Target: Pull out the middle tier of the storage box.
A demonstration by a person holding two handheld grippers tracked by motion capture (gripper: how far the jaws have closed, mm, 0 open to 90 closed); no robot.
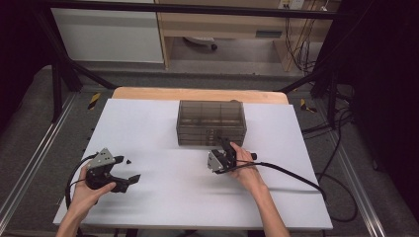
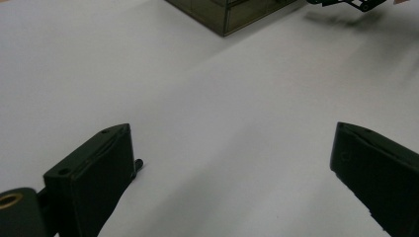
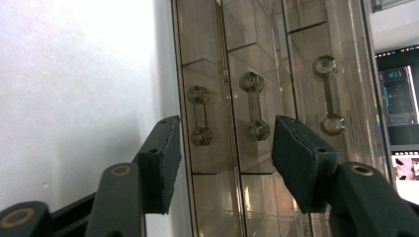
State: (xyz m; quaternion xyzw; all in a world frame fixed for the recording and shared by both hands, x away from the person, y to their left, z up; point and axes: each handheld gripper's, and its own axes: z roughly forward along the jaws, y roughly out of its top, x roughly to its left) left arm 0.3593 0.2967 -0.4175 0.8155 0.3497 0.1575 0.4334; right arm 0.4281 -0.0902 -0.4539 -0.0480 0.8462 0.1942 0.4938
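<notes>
white sheet (image 1: pixel 163 123) on wooden table (image 1: pixel 148 93), grey floor, left gripper (image 1: pixel 129 170) wide, right gripper (image 3: pixel 225 160) half-open at drawer box (image 1: pixel 211 122)

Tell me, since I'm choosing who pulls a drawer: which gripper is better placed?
Right. The right gripper sits at the drawer box, jaws flanking two handles; the left gripper rests far off, open.

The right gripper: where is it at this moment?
In the high view the right gripper sits right of centre on the white table, against the front of the smoky clear drawer unit, jaws facing its handles.

White table sheet (image 1: pixel 148 123); perhaps a monitor (image 3: pixel 398 94) behind.
</notes>
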